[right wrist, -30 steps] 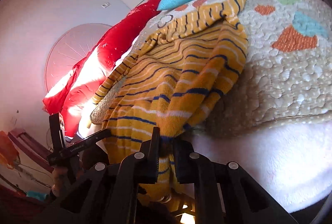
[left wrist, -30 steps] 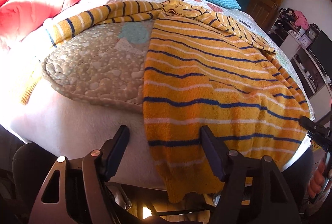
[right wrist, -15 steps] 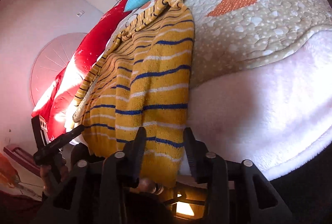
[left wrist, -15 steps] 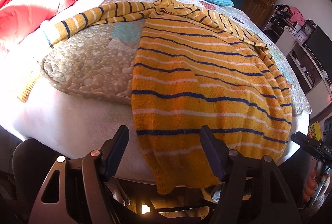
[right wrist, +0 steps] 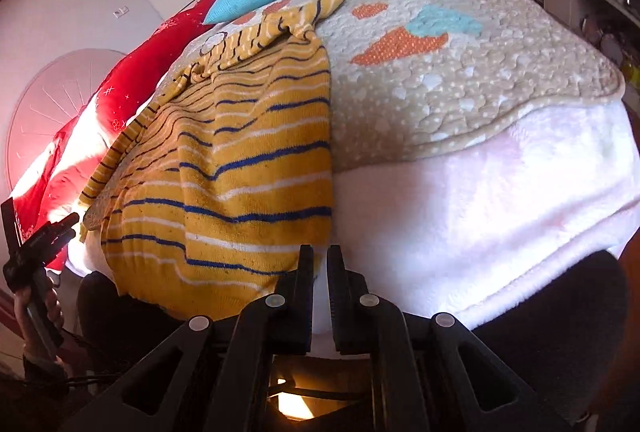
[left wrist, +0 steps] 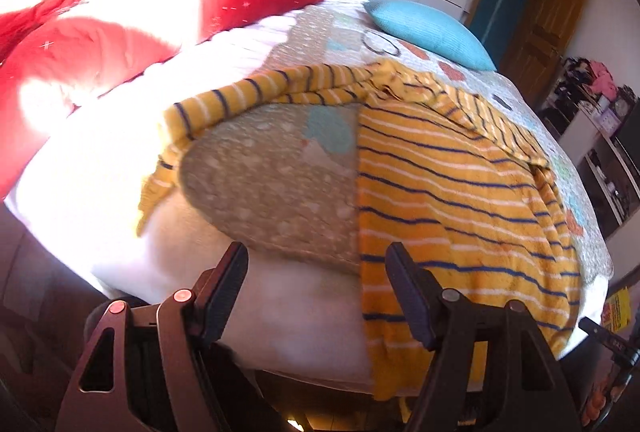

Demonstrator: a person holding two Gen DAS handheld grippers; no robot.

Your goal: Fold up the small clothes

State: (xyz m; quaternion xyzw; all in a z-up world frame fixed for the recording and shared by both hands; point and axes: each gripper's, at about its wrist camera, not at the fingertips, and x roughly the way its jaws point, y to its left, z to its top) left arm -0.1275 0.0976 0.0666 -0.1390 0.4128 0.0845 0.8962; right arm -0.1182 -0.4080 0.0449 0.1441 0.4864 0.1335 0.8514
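Left wrist view: the bed (left wrist: 120, 232) drops off at its near edge, white blanket (right wrist: 480, 224) bare there. A yellow striped sweater (left wrist: 460, 200) drapes over that edge. Left claw (left wrist: 316, 292), apart, empty, hangs beside its hem. Right claw (right wrist: 319, 272) is closing, apparently on nothing, just right of the hem.

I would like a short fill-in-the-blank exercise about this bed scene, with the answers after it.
1. The striped sweater is mainly ____ in colour.
2. The small cushion near the far end of the bed is ____.
3. The big pillows are ____.
4. The fingers of the left gripper stand ____, with nothing between them.

Answers: yellow; blue; red; open
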